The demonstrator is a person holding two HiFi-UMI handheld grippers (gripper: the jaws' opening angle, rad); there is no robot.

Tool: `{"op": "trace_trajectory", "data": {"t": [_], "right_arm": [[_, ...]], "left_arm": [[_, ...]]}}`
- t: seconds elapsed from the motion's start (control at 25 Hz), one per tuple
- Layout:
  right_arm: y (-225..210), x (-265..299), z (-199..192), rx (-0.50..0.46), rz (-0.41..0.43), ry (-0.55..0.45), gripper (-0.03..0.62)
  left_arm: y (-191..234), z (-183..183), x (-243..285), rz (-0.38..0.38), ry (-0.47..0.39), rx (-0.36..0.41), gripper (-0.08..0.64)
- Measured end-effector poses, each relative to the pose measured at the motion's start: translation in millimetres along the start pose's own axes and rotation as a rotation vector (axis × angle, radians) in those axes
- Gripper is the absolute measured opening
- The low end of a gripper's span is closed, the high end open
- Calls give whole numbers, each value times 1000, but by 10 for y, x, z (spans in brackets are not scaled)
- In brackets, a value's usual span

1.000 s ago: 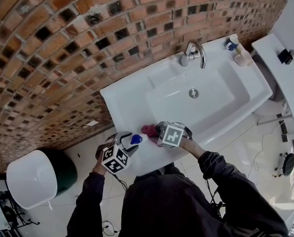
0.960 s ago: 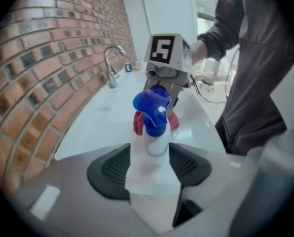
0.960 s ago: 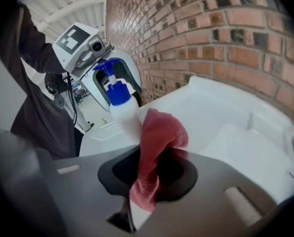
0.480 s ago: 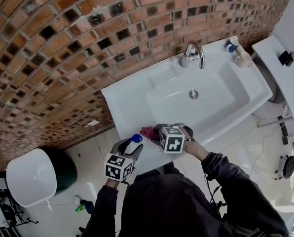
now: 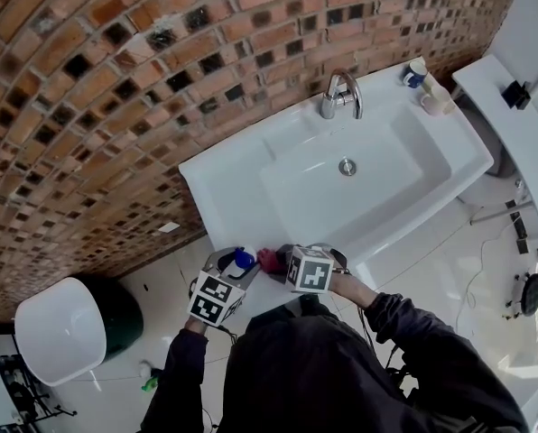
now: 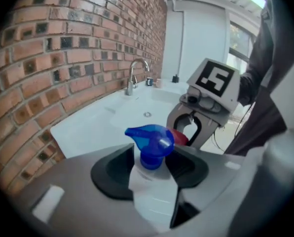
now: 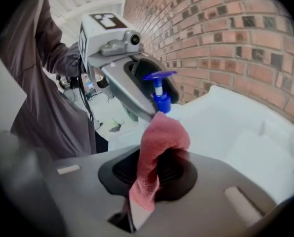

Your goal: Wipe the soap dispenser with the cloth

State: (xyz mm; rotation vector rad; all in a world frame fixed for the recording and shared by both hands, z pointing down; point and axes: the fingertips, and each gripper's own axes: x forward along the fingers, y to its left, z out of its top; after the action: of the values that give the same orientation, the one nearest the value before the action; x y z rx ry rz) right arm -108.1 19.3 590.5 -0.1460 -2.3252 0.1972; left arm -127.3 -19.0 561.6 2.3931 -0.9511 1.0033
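Left hand-held gripper (image 6: 149, 169), jaws just closed tighter, gripping smooth white blue-pumped soap dispenser (image 6: 152, 144), right hand-held gripper (image 7: 154, 174) clenching fuzzy pink cloth (image 7: 163, 135)

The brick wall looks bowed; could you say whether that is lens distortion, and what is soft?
Head view: wide-angle distortion bows the brick wall; left gripper view: dark corners, soap dispenser slightly soft; right gripper view: cloth texture visible.

Dispenser (image 5: 243, 258) sits lower centre, cloth (image 5: 269, 260) just right of it; sink (image 5: 224, 188) above both, tap (image 5: 339, 97) at its upper rim, wall (image 5: 115, 79) upper left.
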Motion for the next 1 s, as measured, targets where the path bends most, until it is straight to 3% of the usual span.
{"op": "trace_trajectory", "data": {"t": [0.12, 0.24, 0.36, 0.64, 0.8, 0.88, 1.0], "right_arm": [[-210, -165, 12, 271, 14, -147, 61], [-339, -379, 239, 527, 151, -363, 61], [-417, -433, 374, 662, 245, -464, 61], [-484, -35, 162, 860, 306, -436, 61], [-528, 265, -144, 947, 264, -360, 61], [-531, 367, -245, 930, 219, -301, 57], [-517, 450, -332, 743, 99, -150, 58]], "left_arm": [[-9, -18, -15, -15, -2, 25, 197], [-27, -17, -23, -18, -6, 44, 189], [-56, 0, -32, -30, -11, 52, 153], [-39, -1, -27, -35, -15, 35, 146], [-37, -5, -26, -35, -17, 37, 146], [-33, -8, -27, -37, -20, 33, 146], [-24, -10, -32, -29, -20, 30, 147]]}}
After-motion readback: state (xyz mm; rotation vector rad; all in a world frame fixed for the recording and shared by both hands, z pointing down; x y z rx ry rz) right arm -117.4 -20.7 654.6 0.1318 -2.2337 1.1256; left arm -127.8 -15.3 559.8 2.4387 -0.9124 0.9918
